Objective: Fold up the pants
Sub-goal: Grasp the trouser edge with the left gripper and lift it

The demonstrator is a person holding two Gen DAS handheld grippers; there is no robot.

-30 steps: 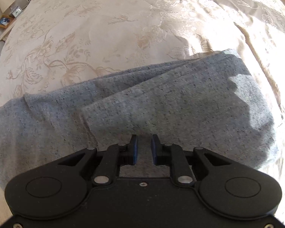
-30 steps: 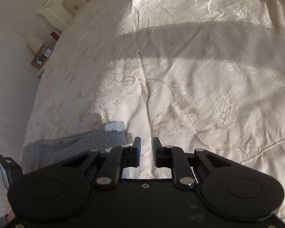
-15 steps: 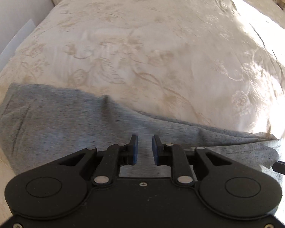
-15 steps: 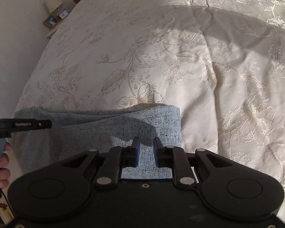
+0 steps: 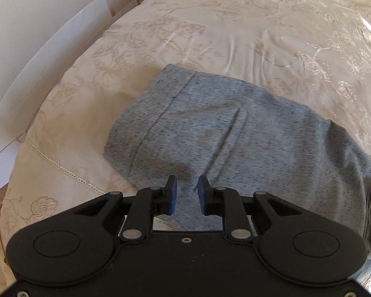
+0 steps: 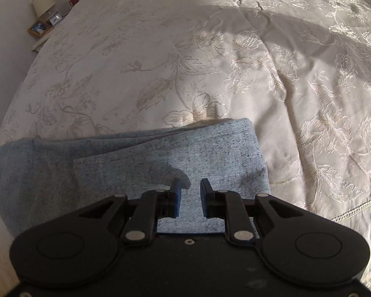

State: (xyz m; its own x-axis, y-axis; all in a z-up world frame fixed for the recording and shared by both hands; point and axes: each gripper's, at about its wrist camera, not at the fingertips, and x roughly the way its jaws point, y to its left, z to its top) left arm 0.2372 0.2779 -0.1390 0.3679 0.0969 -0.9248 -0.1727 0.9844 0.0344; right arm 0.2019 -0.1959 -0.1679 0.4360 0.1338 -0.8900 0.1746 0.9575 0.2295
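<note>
Both grippers hang over the grey pants [image 5: 235, 138] on the bed [image 5: 235, 24], whose long axis runs between them. Left gripper [image 5: 187, 195] is part-open and empty at one end; right gripper [image 6: 188, 198], jaws opening on nothing, is above the other end.

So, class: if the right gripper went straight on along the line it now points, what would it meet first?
Most likely the grey pants lying on the bedspread. The right gripper points down at them with its jaws opening and nothing between them. The gap above the cloth is hard to judge.
</note>
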